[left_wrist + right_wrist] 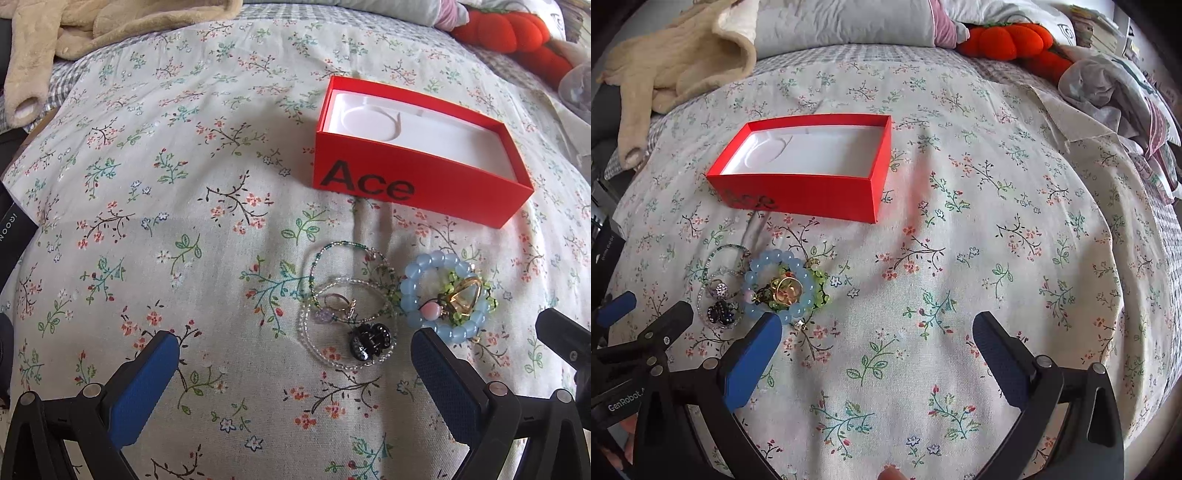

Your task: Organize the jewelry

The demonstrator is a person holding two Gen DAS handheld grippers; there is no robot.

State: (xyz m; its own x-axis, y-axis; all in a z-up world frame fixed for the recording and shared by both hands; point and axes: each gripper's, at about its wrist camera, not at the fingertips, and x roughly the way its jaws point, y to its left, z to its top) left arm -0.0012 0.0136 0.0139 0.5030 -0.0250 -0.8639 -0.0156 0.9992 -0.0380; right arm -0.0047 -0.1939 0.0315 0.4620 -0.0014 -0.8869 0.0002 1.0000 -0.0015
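Observation:
An open red box (406,177) (798,195) with an empty white insert sits on the floral cloth (166,206). In front of it lies a jewelry pile: a blue bead bracelet (417,273) (764,258) around a gold ring (466,293) (786,288), a black claw clip (369,341) (720,314), and clear and green bead strands (332,258). My left gripper (295,354) is open just short of the clip, holding nothing. My right gripper (877,347) is open over bare cloth, right of the pile, its left finger at the bracelet's edge.
A beige fleece garment (672,62) lies at the back left. An orange pumpkin plush (1008,38) and crumpled fabrics (1115,92) sit at the back right. A dark box (14,225) pokes in at the left edge. Open cloth stretches right of the red box.

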